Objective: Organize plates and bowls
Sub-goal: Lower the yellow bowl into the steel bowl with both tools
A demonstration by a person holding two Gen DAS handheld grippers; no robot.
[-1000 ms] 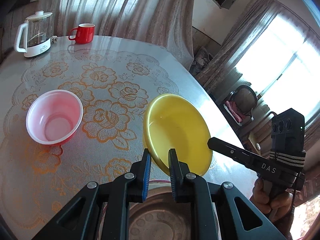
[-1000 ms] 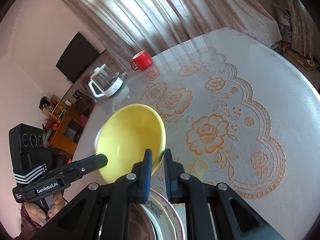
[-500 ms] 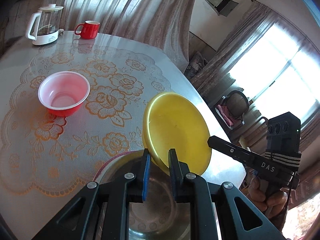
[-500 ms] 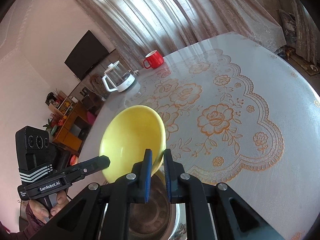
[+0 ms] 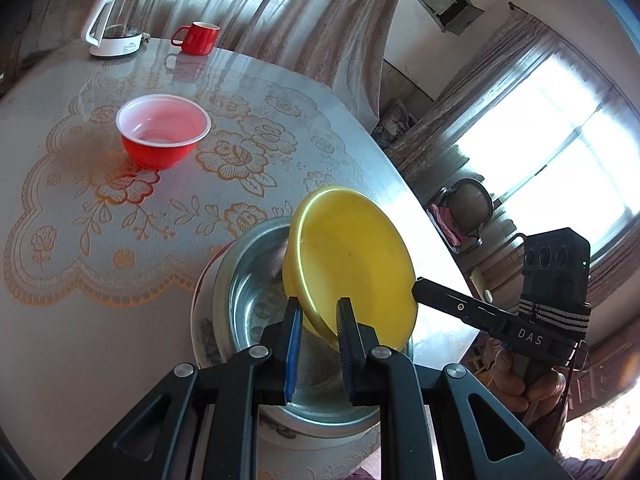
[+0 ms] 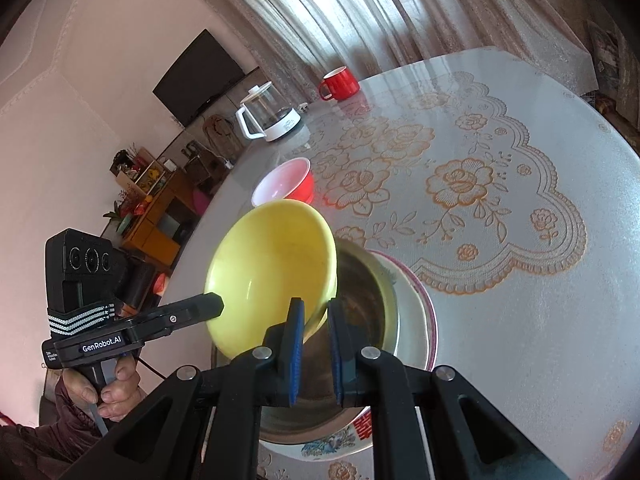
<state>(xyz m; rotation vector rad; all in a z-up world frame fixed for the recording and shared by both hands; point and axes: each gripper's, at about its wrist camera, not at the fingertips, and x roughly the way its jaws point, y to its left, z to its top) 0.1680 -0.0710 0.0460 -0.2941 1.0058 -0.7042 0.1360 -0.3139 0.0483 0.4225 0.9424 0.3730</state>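
Note:
A yellow bowl (image 5: 352, 256) (image 6: 272, 264) hangs tilted in the air, gripped at its rim from both sides. My left gripper (image 5: 319, 306) is shut on the near rim in the left wrist view. My right gripper (image 6: 315, 306) is shut on the opposite rim in the right wrist view. Just under the yellow bowl stands a metal bowl (image 5: 256, 292) (image 6: 368, 296), resting on a patterned plate (image 5: 199, 320) (image 6: 422, 308) near the table's front edge. A red bowl (image 5: 164, 132) (image 6: 288, 184) with a white inside stands alone farther back on the tablecloth.
A red mug (image 5: 198, 38) (image 6: 340, 82) and a glass kettle (image 5: 118, 24) (image 6: 268, 116) stand at the far edge of the round table (image 6: 520, 320). A person's hand (image 6: 116, 392) holds the left gripper's handle. Chairs and a window lie beyond the table's right side.
Both grippers have carried the yellow bowl back toward the table's near edge. It now hangs over the metal bowl and plate, and the red bowl lies farther away.

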